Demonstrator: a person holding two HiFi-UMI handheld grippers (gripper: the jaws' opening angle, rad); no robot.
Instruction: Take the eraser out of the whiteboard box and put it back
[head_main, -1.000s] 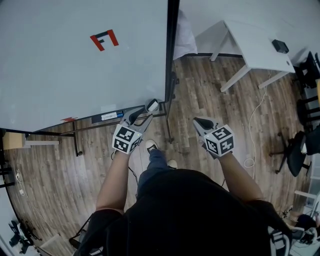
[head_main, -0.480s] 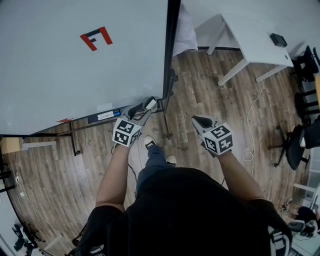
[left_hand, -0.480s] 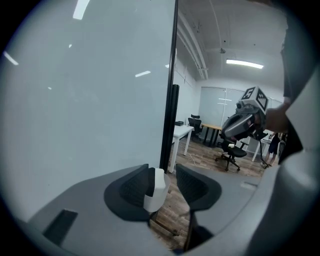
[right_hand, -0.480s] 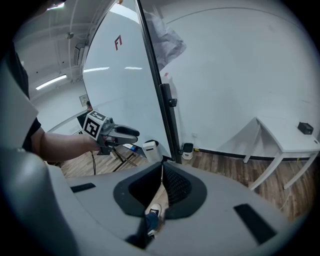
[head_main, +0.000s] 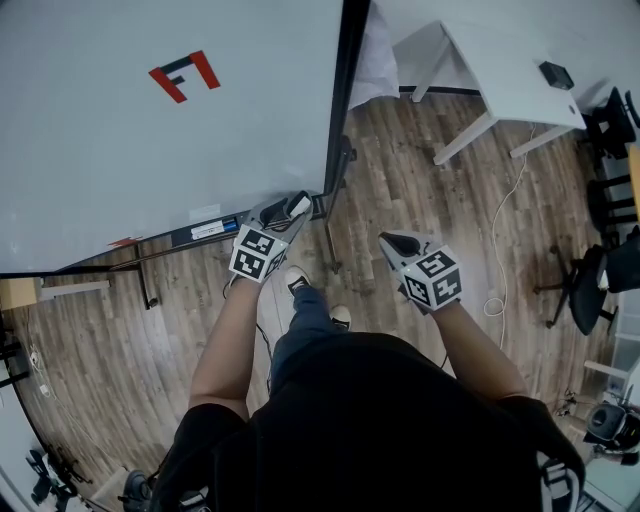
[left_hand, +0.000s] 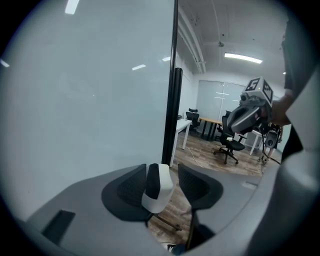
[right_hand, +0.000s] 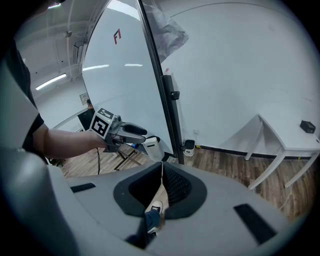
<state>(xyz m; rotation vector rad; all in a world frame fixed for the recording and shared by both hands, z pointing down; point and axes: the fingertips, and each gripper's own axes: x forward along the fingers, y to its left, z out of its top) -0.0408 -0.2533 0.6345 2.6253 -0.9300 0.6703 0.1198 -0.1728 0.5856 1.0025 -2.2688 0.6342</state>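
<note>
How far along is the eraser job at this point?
Done, apparently: the eraser is out of the whiteboard box. In hand: the left tool grips it near the box's right end; the right tool is shut, empty. Left: setting it back in the box.

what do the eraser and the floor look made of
Eraser: probably plastic, a smooth white matte shell, with a dark strip down one side that looks like felt.
Floor: wood or wood-look laminate, brown planks with grain and a slight sheen.
</note>
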